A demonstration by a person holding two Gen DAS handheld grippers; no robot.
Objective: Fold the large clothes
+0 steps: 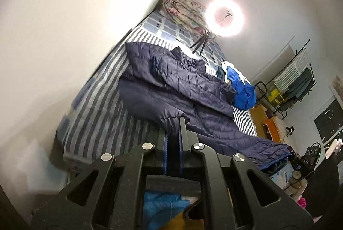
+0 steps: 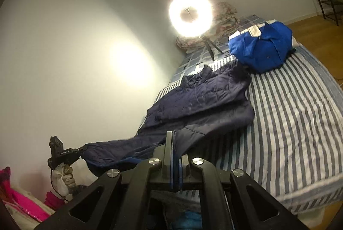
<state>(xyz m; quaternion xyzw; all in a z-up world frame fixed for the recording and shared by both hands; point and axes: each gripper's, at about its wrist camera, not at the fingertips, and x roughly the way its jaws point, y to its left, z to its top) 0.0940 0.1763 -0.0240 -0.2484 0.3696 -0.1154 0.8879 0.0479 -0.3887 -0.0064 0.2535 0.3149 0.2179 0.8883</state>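
Navy quilted jacket (image 1: 188,88) runs lengthwise up the bed (image 2: 289,114); left tool (image 1: 173,122) and right tool (image 2: 174,140) each pinch its near hem, collar far.

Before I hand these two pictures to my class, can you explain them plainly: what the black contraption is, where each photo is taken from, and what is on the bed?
A person holds a two-finger gripper in each hand, each carrying a fisheye camera looking along its fingers. One picture comes from the left gripper, the other from the right gripper. Each is shut on the hem of a navy quilted jacket spread over a striped bed. A blue garment lies bunched further up the bed, near a glowing ring light on a small tripod.
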